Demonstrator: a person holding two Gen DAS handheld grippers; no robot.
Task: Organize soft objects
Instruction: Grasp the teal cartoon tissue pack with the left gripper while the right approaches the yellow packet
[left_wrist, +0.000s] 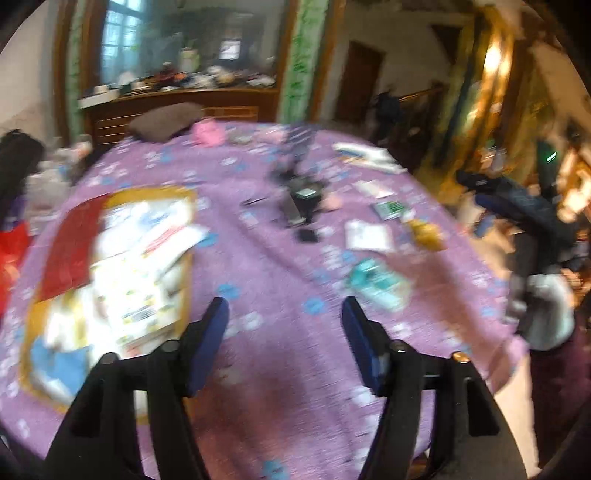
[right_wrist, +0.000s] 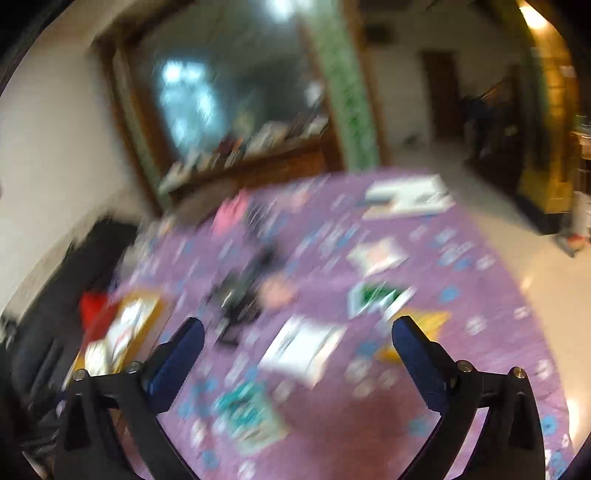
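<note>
Both views are motion-blurred. A purple patterned bedspread (left_wrist: 258, 266) carries scattered small packets: a teal one (left_wrist: 376, 284), a white one (left_wrist: 367, 236), a yellow one (left_wrist: 426, 232), a green-and-white one (left_wrist: 391, 208) and a pink soft item (left_wrist: 208, 133) at the far side. My left gripper (left_wrist: 284, 314) is open and empty above the near part of the spread. My right gripper (right_wrist: 297, 332) is open and empty above the white packet (right_wrist: 303, 349), with the teal packet (right_wrist: 247, 413) below it and the yellow one (right_wrist: 424, 332) by its right finger.
A shallow cardboard box (left_wrist: 110, 266) with papers and a red sheet lies at the left. A dark device (left_wrist: 301, 199) sits mid-bed. A grey pillow (left_wrist: 166, 120) lies at the far edge before a wooden headboard. The right gripper and hand show at the bed's right edge (left_wrist: 532, 229).
</note>
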